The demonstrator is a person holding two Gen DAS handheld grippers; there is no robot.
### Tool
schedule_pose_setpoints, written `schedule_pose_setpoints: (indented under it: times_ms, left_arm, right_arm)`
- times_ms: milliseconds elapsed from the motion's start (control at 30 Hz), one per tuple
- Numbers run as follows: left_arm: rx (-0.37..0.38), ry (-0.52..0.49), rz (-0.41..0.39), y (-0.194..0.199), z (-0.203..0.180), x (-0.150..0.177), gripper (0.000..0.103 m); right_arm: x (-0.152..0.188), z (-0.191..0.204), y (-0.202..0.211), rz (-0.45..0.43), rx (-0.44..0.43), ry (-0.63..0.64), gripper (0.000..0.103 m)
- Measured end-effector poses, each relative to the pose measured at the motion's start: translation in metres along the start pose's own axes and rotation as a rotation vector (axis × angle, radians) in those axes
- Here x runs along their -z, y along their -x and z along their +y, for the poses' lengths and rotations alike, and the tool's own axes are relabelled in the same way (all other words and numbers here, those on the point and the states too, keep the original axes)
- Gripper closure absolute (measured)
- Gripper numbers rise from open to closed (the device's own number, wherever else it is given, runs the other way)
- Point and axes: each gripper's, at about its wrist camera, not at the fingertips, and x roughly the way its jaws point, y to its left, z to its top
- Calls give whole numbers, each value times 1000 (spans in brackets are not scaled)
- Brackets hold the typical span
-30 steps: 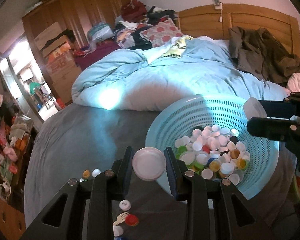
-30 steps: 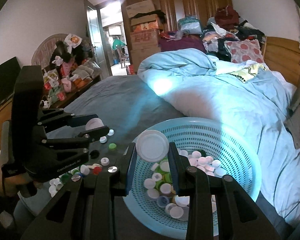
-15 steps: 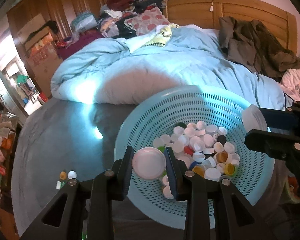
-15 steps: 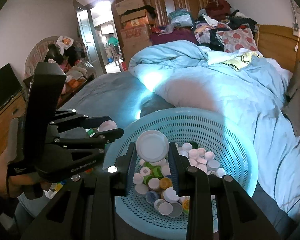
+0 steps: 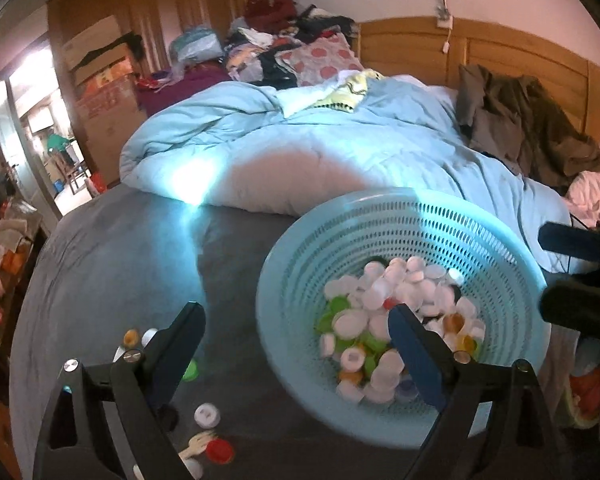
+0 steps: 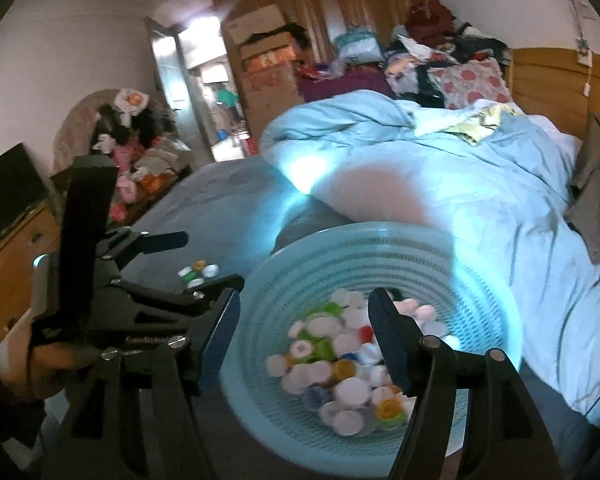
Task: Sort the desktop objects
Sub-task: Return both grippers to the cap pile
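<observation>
Round pale-blue perforated plastic basket (image 5: 452,240) sits on the dark grey bed sheet (image 5: 112,264), against the bunched light-blue quilt (image 5: 340,148). Inside: a heap of plastic bottle caps (image 5: 384,320), mostly white, some green, orange, yellow, one red. Left gripper (image 5: 296,330) jaws have just been opening, now spread wide, nothing between them; one finger over the sheet, the other over the basket's heap. Right gripper (image 6: 304,334) jaws have just been opening too, parted above the basket, empty. Loose caps (image 5: 207,416) lie on the sheet left of the basket, with a small forked wooden piece (image 5: 198,442) beside a red cap (image 5: 219,450). Brown clothing (image 5: 516,120) is piled by the wooden headboard (image 5: 500,52).
</observation>
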Motion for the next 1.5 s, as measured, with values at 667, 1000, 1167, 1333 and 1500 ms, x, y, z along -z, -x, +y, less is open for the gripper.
schedule_pose_setpoints:
  times_ms: [667,1000,1167,1333,1500]
  left_arm:
    - [-255,233,242,1,293,210,8]
    - [53,-20,186,-43,324,203,23]
    - [165,-122,182,-60,318,199,31]
    - [216,-122,247,-76,321,213,93]
    - [243,-37,174,-59,319,226,97]
  right_arm:
    - [125,106,-62,322,-148,86,42]
    - [116,123,-94,379,-111,98,42]
    - [94,131,-121,366,-109,111,42]
    - [69,145,-149,333,-138,117,42]
    - [56,176,-187,336,-207,170,42]
